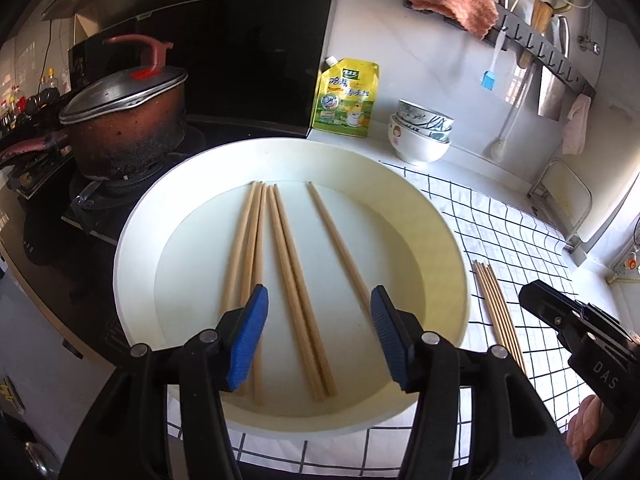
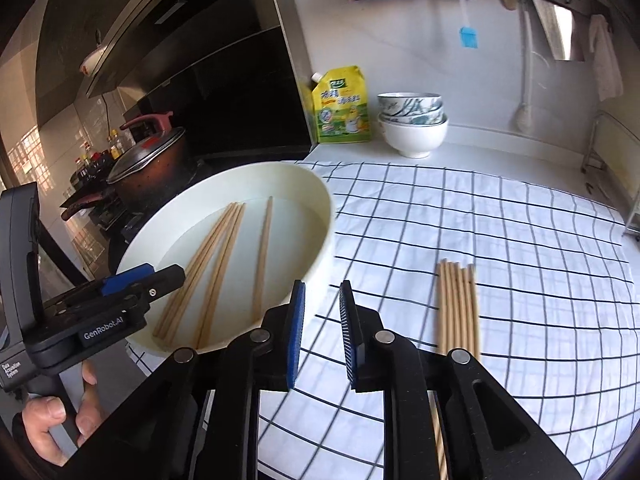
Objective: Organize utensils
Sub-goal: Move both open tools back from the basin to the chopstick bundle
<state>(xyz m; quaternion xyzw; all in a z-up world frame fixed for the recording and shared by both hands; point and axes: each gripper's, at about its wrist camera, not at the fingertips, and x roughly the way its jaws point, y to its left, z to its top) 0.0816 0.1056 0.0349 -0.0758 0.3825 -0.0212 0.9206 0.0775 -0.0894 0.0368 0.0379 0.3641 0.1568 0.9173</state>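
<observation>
Several wooden chopsticks [image 1: 280, 264] lie loose in a white round basin [image 1: 132, 240]. My left gripper [image 1: 319, 296] hangs open just above them, its blue pads astride a middle pair and touching nothing. A tidy bundle of chopsticks [image 2: 458, 304] lies on the checked cloth [image 2: 500, 220] to the right of the basin [image 2: 324, 240]. My right gripper [image 2: 322, 286] is over the cloth by the basin's near rim, its jaws a narrow gap apart with nothing between them. In the left wrist view the right gripper [image 1: 536, 300] shows beside the bundle [image 1: 498, 312]. The left gripper [image 2: 160, 276] reaches over the basin.
A lidded red-brown pot [image 1: 128, 120] sits on the stove left of the basin. Against the back wall stand a yellow seasoning pouch [image 1: 346, 98] and stacked bowls [image 1: 422, 130]. A wall rack [image 1: 532, 46] holds utensils and an orange cloth [image 1: 452, 0]. A hand [image 2: 44, 432] grips the left gripper's handle.
</observation>
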